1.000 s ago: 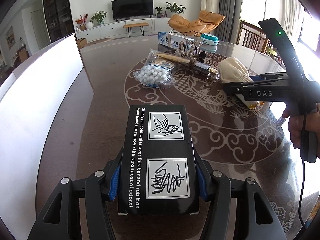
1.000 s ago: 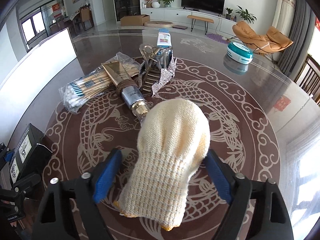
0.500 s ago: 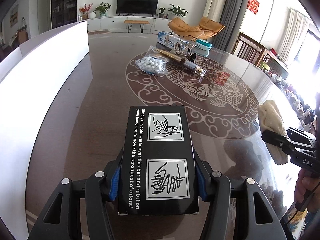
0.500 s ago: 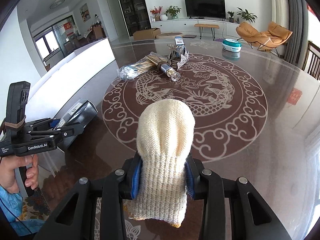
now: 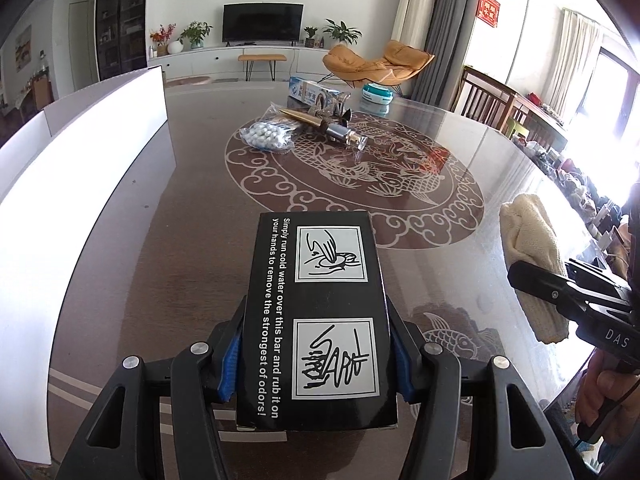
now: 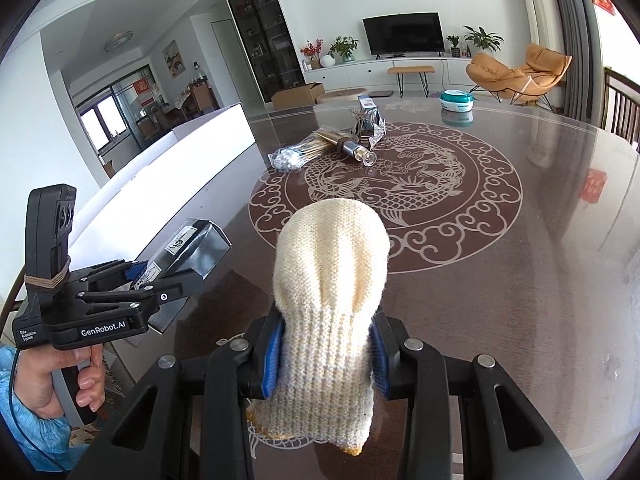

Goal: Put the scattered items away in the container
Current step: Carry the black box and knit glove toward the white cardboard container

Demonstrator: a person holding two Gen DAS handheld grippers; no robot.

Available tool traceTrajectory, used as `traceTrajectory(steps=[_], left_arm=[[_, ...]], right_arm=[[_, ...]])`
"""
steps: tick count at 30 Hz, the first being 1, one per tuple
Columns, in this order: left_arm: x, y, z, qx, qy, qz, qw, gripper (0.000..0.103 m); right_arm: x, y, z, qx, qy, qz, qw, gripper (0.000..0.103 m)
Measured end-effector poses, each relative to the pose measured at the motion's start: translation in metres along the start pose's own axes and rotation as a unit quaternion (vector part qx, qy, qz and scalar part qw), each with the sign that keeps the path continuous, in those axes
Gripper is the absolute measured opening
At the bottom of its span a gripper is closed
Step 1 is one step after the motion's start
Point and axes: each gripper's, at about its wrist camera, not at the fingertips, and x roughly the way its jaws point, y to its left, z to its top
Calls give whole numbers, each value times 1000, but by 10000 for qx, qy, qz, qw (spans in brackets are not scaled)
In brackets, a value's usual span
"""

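My left gripper (image 5: 316, 340) is shut on a black box (image 5: 316, 280) with white print, held above the dark table; from the right wrist view this gripper (image 6: 176, 276) and its box (image 6: 196, 246) sit at the left, next to the white container wall (image 6: 192, 152). Between the pads of my right gripper (image 6: 326, 344) is the cuff of a cream knitted glove (image 6: 332, 256), and the gripper is shut on it. The left wrist view shows the glove (image 5: 528, 236) and right gripper (image 5: 532, 280) at the right edge. The white container (image 5: 88, 152) runs along the left.
Far across the table lie a bag of cotton swabs (image 5: 266, 136), a capped tube (image 5: 340, 132), a toothpaste box (image 5: 316, 94), a crinkled silver packet (image 6: 370, 128) and a teal round tin (image 5: 378, 94). Wooden chairs (image 5: 492, 100) stand at the right. A hand (image 6: 60, 376) grips the left handle.
The right jaws closed on the glove and carried it back from the pile toward the table's near side. The left gripper with the box also drew back.
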Motion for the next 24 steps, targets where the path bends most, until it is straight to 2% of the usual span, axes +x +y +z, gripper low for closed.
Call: traceTrajectory(steps=[24], left_arm=[[-5,-7,-2,-70,-27,-44,10000,58]], right_arm=[[-15,-9,-15,172,-123,-33,9998,37]])
